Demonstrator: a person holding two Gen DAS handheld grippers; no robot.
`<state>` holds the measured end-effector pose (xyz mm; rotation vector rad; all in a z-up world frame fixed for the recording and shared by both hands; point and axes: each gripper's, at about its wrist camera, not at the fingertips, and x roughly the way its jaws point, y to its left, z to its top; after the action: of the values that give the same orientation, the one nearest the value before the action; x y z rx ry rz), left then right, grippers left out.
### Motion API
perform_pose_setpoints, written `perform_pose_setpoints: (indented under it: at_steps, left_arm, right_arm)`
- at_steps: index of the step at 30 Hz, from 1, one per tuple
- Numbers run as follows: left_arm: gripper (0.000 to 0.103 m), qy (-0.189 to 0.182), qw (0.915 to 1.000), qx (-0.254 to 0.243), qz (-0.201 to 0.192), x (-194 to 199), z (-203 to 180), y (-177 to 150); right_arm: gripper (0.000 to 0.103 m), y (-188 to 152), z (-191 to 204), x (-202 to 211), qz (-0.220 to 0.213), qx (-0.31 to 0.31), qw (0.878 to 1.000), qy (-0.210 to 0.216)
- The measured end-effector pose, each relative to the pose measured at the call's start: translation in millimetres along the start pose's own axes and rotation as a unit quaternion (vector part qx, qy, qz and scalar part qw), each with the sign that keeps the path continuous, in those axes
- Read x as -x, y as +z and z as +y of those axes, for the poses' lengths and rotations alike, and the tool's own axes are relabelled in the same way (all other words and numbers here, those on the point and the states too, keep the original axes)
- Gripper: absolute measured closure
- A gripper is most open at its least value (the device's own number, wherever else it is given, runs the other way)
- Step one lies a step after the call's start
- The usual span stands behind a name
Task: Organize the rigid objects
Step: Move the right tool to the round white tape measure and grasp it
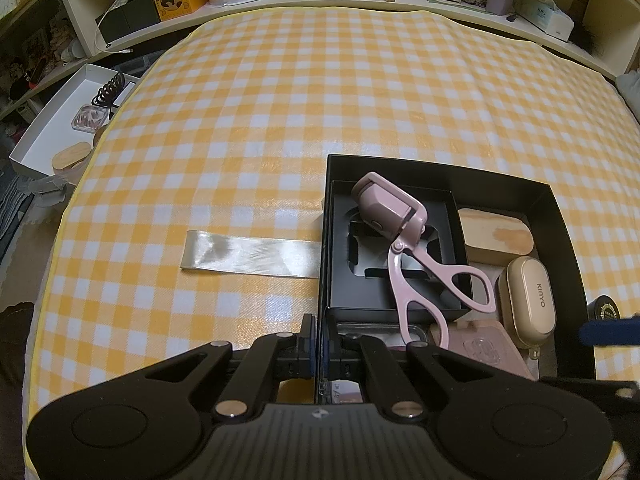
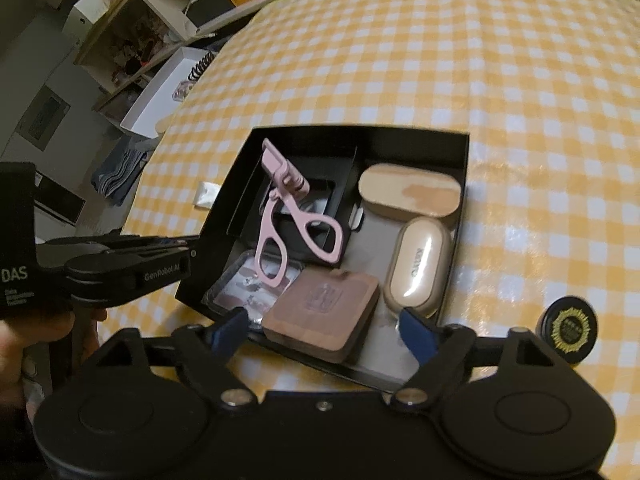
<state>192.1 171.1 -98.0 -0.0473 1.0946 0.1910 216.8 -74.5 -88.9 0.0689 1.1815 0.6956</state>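
Black box (image 2: 460, 148) on counter (image 2: 460, 40) holds curler (image 2: 288, 216), wood case (image 2: 408, 192), gold case (image 2: 416, 268), compact (image 2: 320, 320). Round tin (image 2: 568, 324) outside, box's 4 o'clock: likely last. Left gripper (image 1: 319, 344) jaws clamped on box wall. Right gripper (image 2: 326, 330) jaws wide, empty, over compact.

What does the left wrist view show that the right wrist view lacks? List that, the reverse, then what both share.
Left wrist only: the ribbon at full length, and the tissue box on the back shelf.

Right wrist only: the hand holding the left gripper, the right gripper open, and the whole tin outside the box.

Both: the black box, the pink curler and the gold case in it, and the left gripper, shut on the box's wall.
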Motion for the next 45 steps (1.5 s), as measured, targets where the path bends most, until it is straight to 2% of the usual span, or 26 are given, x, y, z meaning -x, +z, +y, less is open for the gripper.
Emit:
perform_pose_setpoints:
  at_steps: [1,3,8,15,20,28,32,38,45]
  left_arm:
    - [0.100,0.000,1.0000,0.000,0.000,0.1,0.0,-0.2]
    - [0.100,0.000,1.0000,0.000,0.000,0.0,0.0,0.1]
    - [0.100,-0.001,1.0000,0.001,0.001,0.2,0.0,0.3]
    - [0.100,-0.004,0.9999,0.014,0.007,-1.6,2.5,-0.2]
    - [0.100,-0.004,0.9997,0.020,0.010,-4.3,4.6,4.3]
    - [0.100,0.001,0.9998,0.016,0.010,-5.5,4.4,5.9]
    - [0.100,0.004,0.9999,0.011,0.010,-6.1,2.5,6.8]
    - [0.096,0.009,0.9999,0.003,0.010,-6.1,-5.1,7.4]
    - [0.096,0.010,0.9999,0.002,0.010,-5.9,-7.6,7.7]
  right_arm:
    - [0.008,-0.3,0.5,2.3,-0.005,0.004,1.000,-0.002]
    - [0.002,-0.4,2.0,8.8,-0.020,0.015,1.000,-0.007]
    - [0.000,0.9,4.9,30.8,-0.062,0.042,0.997,-0.024]
    - [0.000,6.1,-12.7,74.0,-0.133,0.036,0.989,-0.050]
    - [0.000,8.5,-37.3,111.9,-0.205,0.031,0.975,-0.083]
    - [0.000,7.6,-101.3,157.4,-0.272,-0.023,0.951,-0.148]
    - [0.000,-1.3,-149.7,163.8,-0.281,-0.065,0.937,-0.195]
    - [0.000,-10.8,-222.6,151.5,-0.264,-0.165,0.915,-0.256]
    - [0.000,-15.0,-272.7,117.9,-0.198,-0.208,0.912,-0.293]
